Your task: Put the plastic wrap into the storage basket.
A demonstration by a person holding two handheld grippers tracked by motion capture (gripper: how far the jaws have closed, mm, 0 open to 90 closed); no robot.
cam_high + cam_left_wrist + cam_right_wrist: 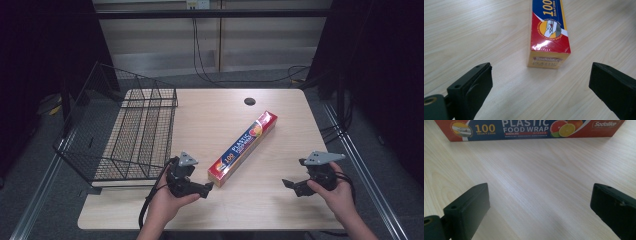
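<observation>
Even light from overhead is falling on the table [280, 210], which is showing bright while the surroundings to either side are sinking into near black. Shadows are lying soft and short. A white glare patch is shining on the glossy box [550, 45] near its end. The black jaws are blurring in both gripper views, and the high view is looking slightly soft.

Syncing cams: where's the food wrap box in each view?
High view: food wrap box lies diagonally mid-table, right of the wire basket.
Left gripper view: near end, top centre.
Right gripper view: long side along the top edge.
Shared landmark: the yellow "100" print.
</observation>
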